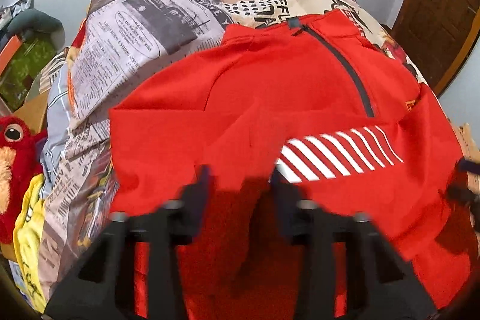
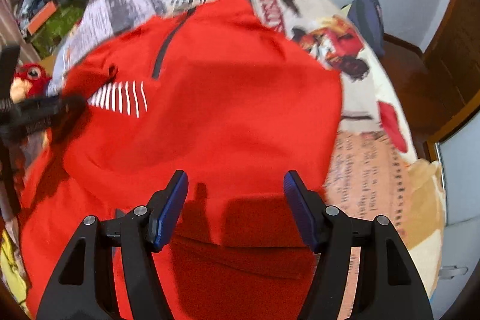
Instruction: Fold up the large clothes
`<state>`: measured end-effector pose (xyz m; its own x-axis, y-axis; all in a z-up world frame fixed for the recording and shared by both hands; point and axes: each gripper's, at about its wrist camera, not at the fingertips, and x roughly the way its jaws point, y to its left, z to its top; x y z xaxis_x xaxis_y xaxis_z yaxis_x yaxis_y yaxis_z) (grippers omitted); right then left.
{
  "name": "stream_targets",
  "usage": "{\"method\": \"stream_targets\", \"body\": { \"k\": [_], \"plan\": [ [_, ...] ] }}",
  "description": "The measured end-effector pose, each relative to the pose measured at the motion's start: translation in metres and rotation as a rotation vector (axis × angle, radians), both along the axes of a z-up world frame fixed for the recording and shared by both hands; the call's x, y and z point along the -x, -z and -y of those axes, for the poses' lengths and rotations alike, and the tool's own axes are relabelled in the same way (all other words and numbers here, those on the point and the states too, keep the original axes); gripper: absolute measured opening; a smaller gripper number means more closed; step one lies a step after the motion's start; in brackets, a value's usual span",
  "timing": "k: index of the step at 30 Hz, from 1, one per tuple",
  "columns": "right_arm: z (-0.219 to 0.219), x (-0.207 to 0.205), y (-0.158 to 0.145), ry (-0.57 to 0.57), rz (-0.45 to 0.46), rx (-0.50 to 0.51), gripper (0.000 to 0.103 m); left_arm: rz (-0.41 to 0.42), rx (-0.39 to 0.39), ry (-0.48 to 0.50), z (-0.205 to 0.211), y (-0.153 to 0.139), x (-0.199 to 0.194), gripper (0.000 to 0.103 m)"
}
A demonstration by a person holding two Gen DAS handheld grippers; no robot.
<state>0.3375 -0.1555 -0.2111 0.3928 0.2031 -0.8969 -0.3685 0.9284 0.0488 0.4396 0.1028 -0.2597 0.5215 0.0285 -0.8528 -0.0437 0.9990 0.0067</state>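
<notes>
A large red pullover [image 1: 270, 98] with a dark quarter zip and a patch of white stripes lies spread on a bed with a newspaper-print cover [image 1: 126, 29]. My left gripper [image 1: 240, 179] is open and empty, its blurred fingers hovering just above the near part of the garment. In the right wrist view the same pullover [image 2: 228, 98] fills the middle. My right gripper [image 2: 235, 182] is open and empty above the garment's near hem, where a folded edge lies. The left gripper's dark body [image 2: 39, 113] shows at the left of that view, over the striped patch.
A red plush toy [image 1: 15, 158] and yellow cloth [image 1: 27, 242] lie at the bed's left side. Boxes and clutter [image 1: 27, 56] stand at the back left. A wooden door [image 1: 438, 8] is at the right. A dark blue item [image 2: 367, 20] sits at the bed's far right.
</notes>
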Motion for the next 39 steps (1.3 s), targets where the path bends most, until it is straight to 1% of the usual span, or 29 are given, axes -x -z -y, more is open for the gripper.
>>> {"method": "stream_targets", "body": {
  "k": [1,3,5,8,12,15,17,18,19,20,22,24,26,28,30,33,35,37,39],
  "plan": [
    [-0.002,0.001,0.004,-0.004,-0.012,0.008,0.062,-0.004,0.010,0.002,-0.002,-0.001,-0.001,0.005],
    [-0.006,0.002,0.013,-0.009,-0.019,0.028,0.063,0.026,0.026,-0.010,-0.011,-0.010,0.003,0.004],
    [-0.007,0.004,0.013,-0.017,-0.002,0.032,0.065,0.067,0.019,-0.030,-0.022,-0.022,0.012,0.003],
    [-0.006,0.003,0.014,-0.019,-0.007,0.030,0.068,0.106,0.017,-0.066,-0.039,-0.037,0.028,0.003],
    [-0.007,0.004,0.015,-0.020,-0.001,0.035,0.069,0.121,-0.015,-0.102,-0.063,-0.046,0.053,0.003],
    [-0.009,0.005,0.015,-0.017,0.005,0.038,0.069,0.085,-0.016,-0.119,-0.077,-0.038,0.067,0.003],
    [-0.010,0.005,0.016,-0.016,0.007,0.041,0.070,0.046,-0.006,-0.126,-0.082,-0.024,0.076,0.005],
    [-0.011,0.006,0.016,-0.018,0.008,0.044,0.071,0.022,-0.004,-0.131,-0.085,-0.016,0.080,0.008],
    [-0.012,0.006,0.016,-0.019,0.009,0.047,0.072,-0.002,-0.004,-0.135,-0.086,-0.007,0.083,0.009],
    [-0.012,0.006,0.016,-0.020,0.010,0.050,0.072,-0.037,-0.006,-0.141,-0.087,0.004,0.087,0.012],
    [-0.012,0.006,0.016,-0.019,0.011,0.056,0.073,-0.081,-0.023,-0.145,-0.088,0.019,0.093,0.020],
    [-0.012,0.007,0.016,-0.019,0.009,0.060,0.073,-0.125,-0.036,-0.149,-0.088,0.033,0.102,0.025],
    [-0.012,0.007,0.016,-0.016,0.002,0.060,0.074,-0.148,-0.038,-0.147,-0.088,0.041,0.109,0.025],
    [-0.012,0.007,0.016,-0.009,-0.006,0.064,0.074,-0.155,-0.038,-0.146,-0.090,0.041,0.116,0.025],
    [-0.012,0.006,0.014,0.001,-0.016,0.068,0.074,-0.148,-0.037,-0.144,-0.093,0.034,0.120,0.025],
    [-0.011,0.007,0.009,0.013,-0.016,0.071,0.074,-0.106,-0.048,-0.141,-0.097,0.010,0.121,0.026],
    [-0.012,0.009,0.003,0.010,0.005,0.076,0.074,-0.061,-0.060,-0.139,-0.098,-0.011,0.119,0.034],
    [-0.014,0.010,-0.005,-0.001,0.031,0.080,0.074,-0.004,-0.076,-0.132,-0.097,-0.034,0.116,0.047],
    [-0.018,0.010,-0.018,-0.017,0.066,0.082,0.074,0.050,-0.093,-0.118,-0.094,-0.054,0.109,0.050]
  ]
}}
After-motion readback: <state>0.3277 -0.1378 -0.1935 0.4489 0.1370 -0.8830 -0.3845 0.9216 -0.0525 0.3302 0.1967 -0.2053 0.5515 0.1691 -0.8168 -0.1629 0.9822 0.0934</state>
